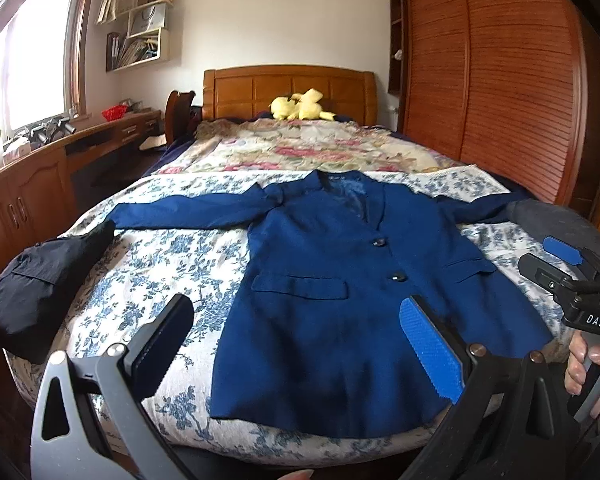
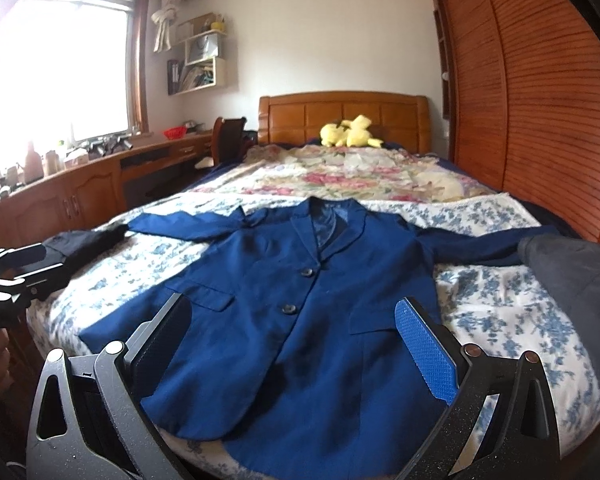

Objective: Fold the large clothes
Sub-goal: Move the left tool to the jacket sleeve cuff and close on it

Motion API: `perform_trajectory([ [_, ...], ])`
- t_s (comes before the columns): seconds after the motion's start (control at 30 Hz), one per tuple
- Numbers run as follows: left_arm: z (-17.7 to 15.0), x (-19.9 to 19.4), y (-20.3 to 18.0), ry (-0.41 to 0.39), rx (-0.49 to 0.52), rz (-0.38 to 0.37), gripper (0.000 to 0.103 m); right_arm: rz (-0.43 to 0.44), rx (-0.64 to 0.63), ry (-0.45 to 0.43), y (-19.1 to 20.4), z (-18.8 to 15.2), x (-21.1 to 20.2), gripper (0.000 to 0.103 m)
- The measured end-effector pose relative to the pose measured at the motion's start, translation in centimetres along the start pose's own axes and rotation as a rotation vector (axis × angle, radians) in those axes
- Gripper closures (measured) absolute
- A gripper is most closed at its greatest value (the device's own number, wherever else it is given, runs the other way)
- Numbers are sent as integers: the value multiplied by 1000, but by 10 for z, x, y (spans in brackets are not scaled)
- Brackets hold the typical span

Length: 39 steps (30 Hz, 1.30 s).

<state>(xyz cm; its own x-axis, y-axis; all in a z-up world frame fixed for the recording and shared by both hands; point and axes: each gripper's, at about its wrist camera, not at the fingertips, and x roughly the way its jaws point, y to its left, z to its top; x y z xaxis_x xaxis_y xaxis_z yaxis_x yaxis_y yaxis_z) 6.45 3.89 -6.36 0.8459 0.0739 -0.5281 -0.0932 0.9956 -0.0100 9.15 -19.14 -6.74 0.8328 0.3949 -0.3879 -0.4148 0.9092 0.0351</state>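
A blue blazer (image 1: 332,280) lies flat and face up on the bed, buttoned, both sleeves spread out sideways. It also shows in the right wrist view (image 2: 300,320). My left gripper (image 1: 296,344) is open and empty, held above the blazer's lower hem near the bed's foot. My right gripper (image 2: 292,352) is open and empty, also above the hem. The right gripper shows at the right edge of the left wrist view (image 1: 572,280), beside the blazer's right side.
A black garment (image 1: 40,280) lies at the bed's left edge. A grey garment (image 2: 572,276) lies at the right edge. A yellow plush toy (image 1: 300,106) sits by the headboard. A wooden desk (image 1: 40,168) runs along the left, a wardrobe (image 1: 500,80) along the right.
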Motion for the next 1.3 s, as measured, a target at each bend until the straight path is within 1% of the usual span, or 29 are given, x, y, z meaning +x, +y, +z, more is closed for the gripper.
perform_trajectory([
  [0.13,0,20,10,14,-22,12,0,17,-8,25,-4,-1,30,0],
  [0.17,1,20,11,6,-10,24,0,18,-14,31,-4,0,37,0],
  [0.3,0,38,25,7,-57,28,0,36,-41,43,-1,7,65,0],
  [0.37,0,48,36,11,-53,58,0,50,-57,44,2,13,78,0],
  [0.4,-1,53,39,12,-70,53,0,57,-61,43,4,15,84,0],
  [0.5,-2,67,55,19,-74,87,0,88,-66,38,11,22,107,0],
  [0.67,-2,88,79,49,-95,98,0,137,-80,46,25,35,153,0],
  [0.73,-1,101,90,82,-97,106,0,161,-79,55,30,38,174,0],
  [0.83,2,116,104,108,-94,93,0,184,-104,85,36,36,206,0],
  [0.9,5,124,112,116,-90,86,0,189,-126,117,39,26,227,0],
  [0.97,8,136,121,129,-94,68,0,215,-111,166,37,17,241,0],
  [1.03,15,152,131,145,-100,49,0,222,-98,197,36,11,249,0],
  [1.13,25,173,145,166,-107,42,0,230,-86,201,32,10,250,0],
  [1.3,48,208,168,159,-133,48,0,233,-82,211,32,7,255,0],
])
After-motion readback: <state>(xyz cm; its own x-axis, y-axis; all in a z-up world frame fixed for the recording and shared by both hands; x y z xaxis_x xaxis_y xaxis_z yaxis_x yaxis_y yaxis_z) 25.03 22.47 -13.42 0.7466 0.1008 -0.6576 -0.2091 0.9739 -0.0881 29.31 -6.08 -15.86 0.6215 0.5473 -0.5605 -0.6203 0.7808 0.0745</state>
